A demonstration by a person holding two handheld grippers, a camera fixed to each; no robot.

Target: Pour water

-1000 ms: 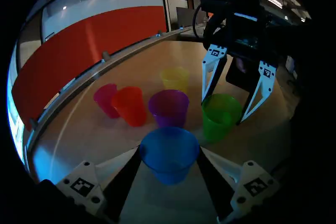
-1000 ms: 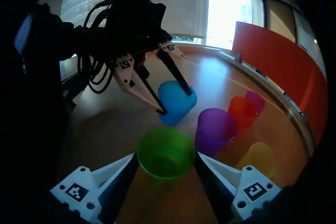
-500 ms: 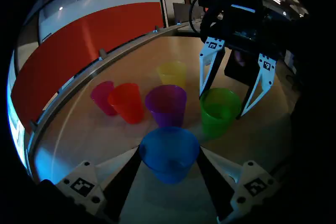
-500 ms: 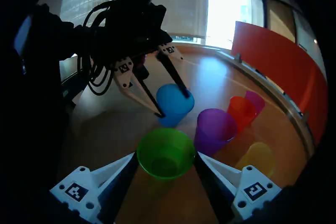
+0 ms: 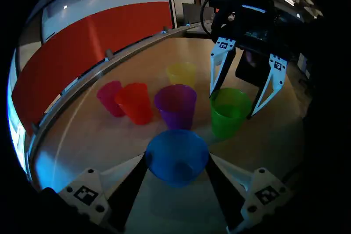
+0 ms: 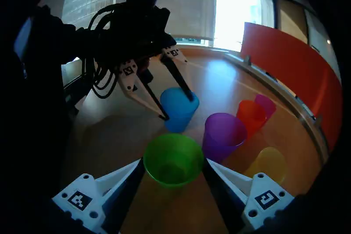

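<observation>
In the left gripper view my left gripper [image 5: 176,163] is shut on a blue cup [image 5: 177,156], held a little above the wooden table [image 5: 105,137]. Across from it, my right gripper [image 5: 231,104] is shut on a green cup [image 5: 229,110]. The right gripper view shows that green cup [image 6: 173,158] between my right gripper's [image 6: 172,168] fingers, and farther off the blue cup [image 6: 177,107] in the left gripper [image 6: 177,107], nearly upright. Whether either cup holds water I cannot tell.
A purple cup [image 5: 175,104], an orange cup [image 5: 135,101], a pink cup [image 5: 109,97] and a yellow cup [image 5: 181,73] stand on the table behind the held cups. A red wall panel [image 5: 83,45] and a rail run along the table's far edge. A person's dark arm [image 6: 52,49] holds the left gripper.
The blue cup has swung from tilted toward the green cup back to nearly upright. The green cup has stayed in the right gripper.
</observation>
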